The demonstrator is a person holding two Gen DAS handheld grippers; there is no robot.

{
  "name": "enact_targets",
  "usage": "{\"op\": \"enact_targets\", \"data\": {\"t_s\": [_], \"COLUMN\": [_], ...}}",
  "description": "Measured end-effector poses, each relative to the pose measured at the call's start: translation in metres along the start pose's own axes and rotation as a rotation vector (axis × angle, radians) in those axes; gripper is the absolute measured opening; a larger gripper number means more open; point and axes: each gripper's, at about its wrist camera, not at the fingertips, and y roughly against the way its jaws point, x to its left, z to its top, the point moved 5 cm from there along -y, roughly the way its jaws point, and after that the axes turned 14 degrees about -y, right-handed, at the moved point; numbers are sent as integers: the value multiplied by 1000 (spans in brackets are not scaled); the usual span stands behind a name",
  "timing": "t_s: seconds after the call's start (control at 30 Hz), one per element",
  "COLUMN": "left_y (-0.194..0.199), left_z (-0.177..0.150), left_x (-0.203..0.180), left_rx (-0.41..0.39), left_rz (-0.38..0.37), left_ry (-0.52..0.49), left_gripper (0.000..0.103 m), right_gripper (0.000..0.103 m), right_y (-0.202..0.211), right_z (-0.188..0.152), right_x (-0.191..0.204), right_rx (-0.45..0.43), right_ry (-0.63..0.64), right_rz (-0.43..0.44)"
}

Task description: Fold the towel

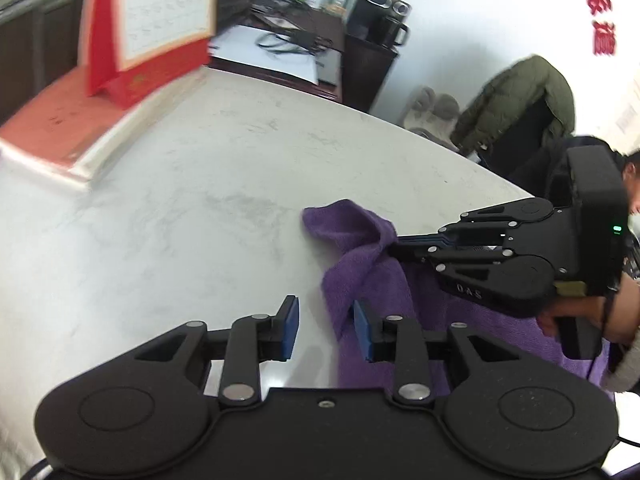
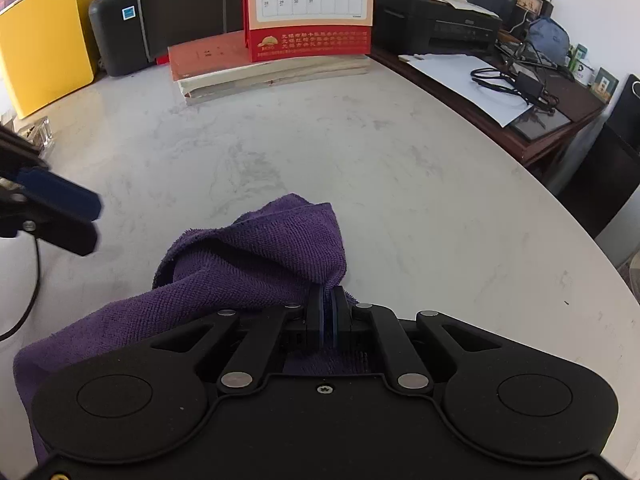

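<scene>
Right hand-held gripper (image 2: 328, 314) pinching nubby purple towel (image 2: 256, 252); left hand-held gripper (image 1: 325, 330) spread over smooth marbled table (image 1: 180, 216).

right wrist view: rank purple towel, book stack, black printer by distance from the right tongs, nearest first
1. Purple towel: pinched in the right tongs, bunched just ahead and to the left.
2. Book stack: across the table, straight ahead, under the desk calendar.
3. Black printer: behind the books, on the right, on the wooden desk.
</scene>
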Motion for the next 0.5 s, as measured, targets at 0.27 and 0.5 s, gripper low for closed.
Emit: {"op": "enact_targets", "data": {"t_s": [0.27,0.5], "left_y": [-33,-22], "left_z": [-9,-7], "left_x": [-4,2], "left_rx": [49,55], "left_rz": [-17,-33], "left_ry": [-62,-63], "left_gripper": [27,7], "right_gripper": [4,4], "right_y": [0,1], "right_z": [-1,-2], "right_x": [-6,-8], "right_rx": [-2,-10], "right_ry": [-25,-26], "right_rz": [33,42]}}
